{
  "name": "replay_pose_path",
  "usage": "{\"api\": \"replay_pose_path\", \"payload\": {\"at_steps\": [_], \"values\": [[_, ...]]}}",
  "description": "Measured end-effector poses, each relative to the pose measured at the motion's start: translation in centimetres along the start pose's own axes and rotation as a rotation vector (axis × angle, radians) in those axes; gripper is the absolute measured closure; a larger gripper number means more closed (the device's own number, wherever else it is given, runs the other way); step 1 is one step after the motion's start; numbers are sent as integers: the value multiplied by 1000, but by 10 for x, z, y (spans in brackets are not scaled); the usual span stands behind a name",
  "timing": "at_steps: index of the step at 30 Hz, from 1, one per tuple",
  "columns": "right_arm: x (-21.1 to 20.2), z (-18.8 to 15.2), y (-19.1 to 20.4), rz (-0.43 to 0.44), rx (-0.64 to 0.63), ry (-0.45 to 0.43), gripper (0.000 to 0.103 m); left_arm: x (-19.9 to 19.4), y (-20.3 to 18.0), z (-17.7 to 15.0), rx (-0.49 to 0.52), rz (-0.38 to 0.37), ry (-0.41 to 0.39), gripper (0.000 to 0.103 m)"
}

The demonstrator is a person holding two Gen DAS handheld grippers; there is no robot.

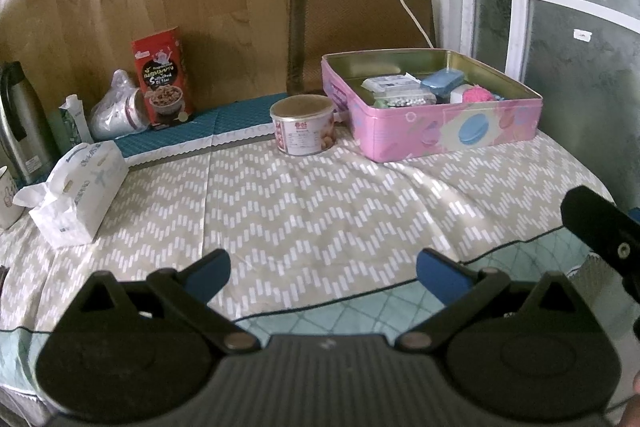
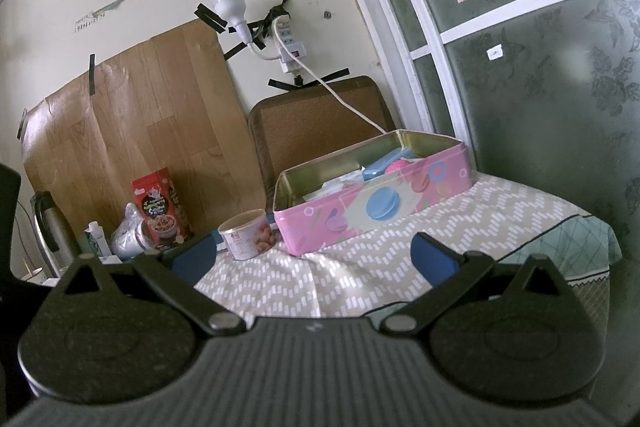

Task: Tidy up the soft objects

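Observation:
A pink macaron-print tin (image 1: 452, 131) stands open at the far right of the table. It holds a pink fuzzy ball (image 1: 480, 94), a blue sponge-like pad (image 1: 442, 81), white packets (image 1: 390, 83) and other small items. The tin also shows in the right wrist view (image 2: 372, 205). My left gripper (image 1: 323, 273) is open and empty above the near table edge. My right gripper (image 2: 314, 253) is open and empty, in front of the tin; part of it shows at the right of the left wrist view (image 1: 600, 223).
A round snack can (image 1: 303, 125) stands left of the tin. A tissue pack (image 1: 76, 193), red cereal box (image 1: 163, 79), plastic bag (image 1: 116, 107), thermos (image 1: 20, 119) and mug (image 1: 8, 199) line the left side. A chair (image 1: 360, 23) stands behind the table.

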State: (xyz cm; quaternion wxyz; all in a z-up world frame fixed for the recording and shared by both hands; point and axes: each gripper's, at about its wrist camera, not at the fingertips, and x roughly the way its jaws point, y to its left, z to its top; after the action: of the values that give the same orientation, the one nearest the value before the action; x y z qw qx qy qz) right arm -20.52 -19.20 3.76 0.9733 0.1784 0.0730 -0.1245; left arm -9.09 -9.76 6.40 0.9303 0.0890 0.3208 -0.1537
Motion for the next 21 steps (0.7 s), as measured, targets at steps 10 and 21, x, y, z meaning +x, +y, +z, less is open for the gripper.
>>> {"api": "replay_pose_path", "payload": {"at_steps": [10,21], "values": [[1,0,0,0,-2,2,0,0,1,0,3,3,-5,0],[3,2,-2,0,-1,6,0,-15,3,0,23,90,-121,0]]}}
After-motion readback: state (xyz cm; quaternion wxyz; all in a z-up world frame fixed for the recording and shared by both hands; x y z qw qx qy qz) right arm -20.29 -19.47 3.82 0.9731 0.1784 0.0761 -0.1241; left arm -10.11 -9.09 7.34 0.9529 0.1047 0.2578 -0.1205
